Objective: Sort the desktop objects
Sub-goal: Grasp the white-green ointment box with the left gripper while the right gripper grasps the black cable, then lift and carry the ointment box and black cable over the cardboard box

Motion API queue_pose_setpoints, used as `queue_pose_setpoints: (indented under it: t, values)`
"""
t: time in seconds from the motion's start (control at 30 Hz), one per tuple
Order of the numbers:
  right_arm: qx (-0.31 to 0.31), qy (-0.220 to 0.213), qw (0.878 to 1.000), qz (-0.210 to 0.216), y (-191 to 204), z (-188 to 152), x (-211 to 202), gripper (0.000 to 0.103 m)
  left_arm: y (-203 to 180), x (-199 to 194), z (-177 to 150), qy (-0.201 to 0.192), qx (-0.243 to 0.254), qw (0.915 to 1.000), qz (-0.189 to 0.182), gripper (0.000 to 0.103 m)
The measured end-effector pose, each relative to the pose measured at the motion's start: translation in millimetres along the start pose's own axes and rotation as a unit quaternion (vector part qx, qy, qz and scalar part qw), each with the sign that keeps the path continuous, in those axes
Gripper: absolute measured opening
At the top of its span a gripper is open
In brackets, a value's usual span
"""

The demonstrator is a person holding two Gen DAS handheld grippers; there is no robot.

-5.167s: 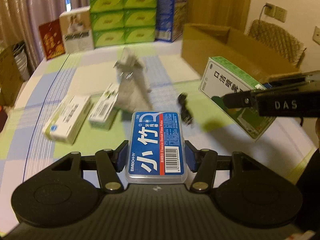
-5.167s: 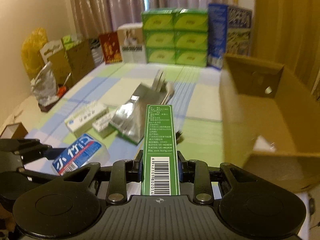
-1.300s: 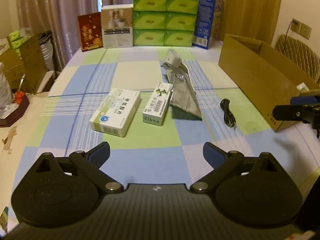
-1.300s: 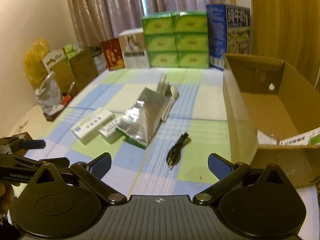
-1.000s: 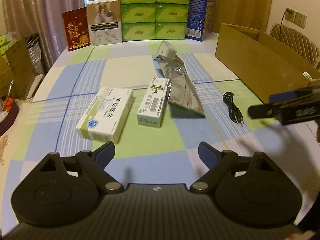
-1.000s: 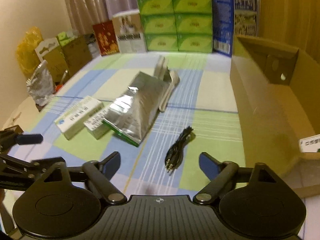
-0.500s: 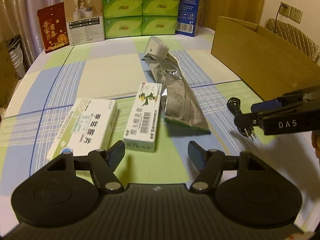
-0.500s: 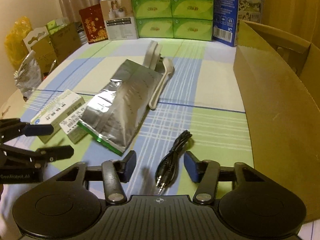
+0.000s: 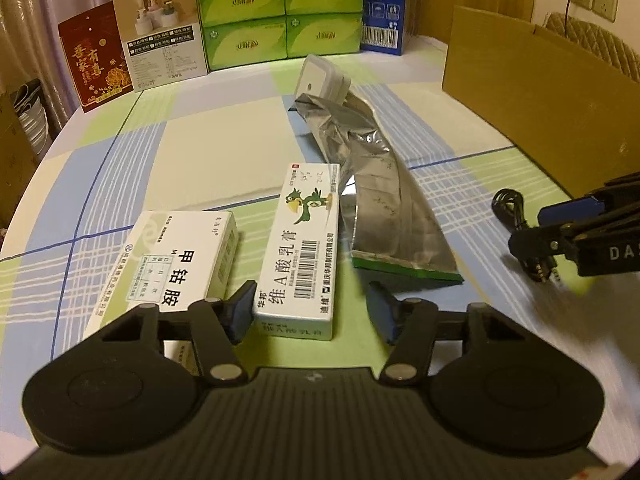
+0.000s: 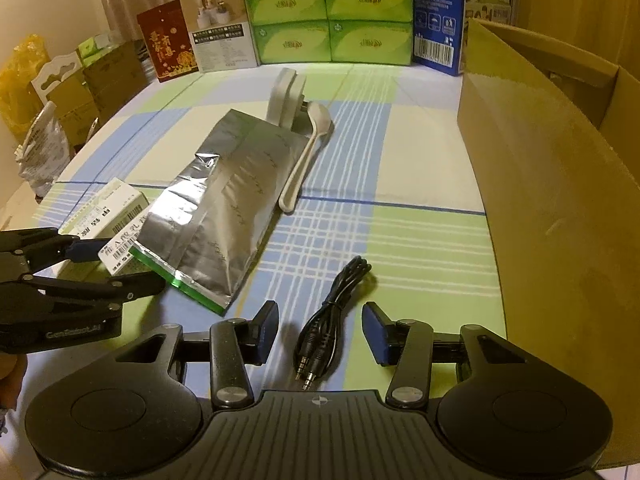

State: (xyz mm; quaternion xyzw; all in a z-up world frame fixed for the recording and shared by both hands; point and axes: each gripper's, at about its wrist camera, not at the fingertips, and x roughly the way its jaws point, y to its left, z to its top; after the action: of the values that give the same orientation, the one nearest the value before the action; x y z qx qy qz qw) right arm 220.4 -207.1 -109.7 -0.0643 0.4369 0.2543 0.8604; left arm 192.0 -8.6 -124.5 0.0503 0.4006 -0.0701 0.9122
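Checked cloth covers the surface. Left hand-held gripper, jaws just closing yet apart, straddles the ointment box. Only the right view shows the right hand-held gripper, likewise closing, untouching, around the audio cable beside the cardboard box.

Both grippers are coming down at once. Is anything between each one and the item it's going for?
Nothing visible. The bird-printed box lies between the left gripper's jaws, the black cable between the right gripper's. Both jaws have just been closing; neither grips yet.

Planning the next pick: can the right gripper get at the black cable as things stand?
Probably yes. The right gripper has been closing, its jaws straddle the black cable plug end without pressing yet, nothing between.
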Motion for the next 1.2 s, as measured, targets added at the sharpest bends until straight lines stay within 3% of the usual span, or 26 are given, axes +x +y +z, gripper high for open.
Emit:
queue_pose_setpoints:
  t: [0.3,0.5,0.77,1.13,1.2]
  values:
    - [-0.006,0.015,1.000,-0.006,2,0,9,0.020,-2,-1,2,0.006,-0.003,1.0000,0.004,0.033]
    - [-0.003,0.018,1.000,-0.003,1,-4,4,0.019,-5,-11,-3,0.016,-0.019,0.9996,0.009,0.033]
    - [-0.006,0.017,1.000,0.021,12,-29,-26,0.018,-20,-53,-39,0.033,-0.034,0.9988,0.014,0.033]
    - [-0.015,0.005,0.999,0.032,17,-80,-73,0.019,-62,-116,-84,0.015,-0.034,0.9993,0.001,0.033]
    - [-0.018,-0.001,0.999,0.029,16,-80,-74,0.022,-65,-117,-85,0.014,-0.035,0.9993,-0.003,0.038]
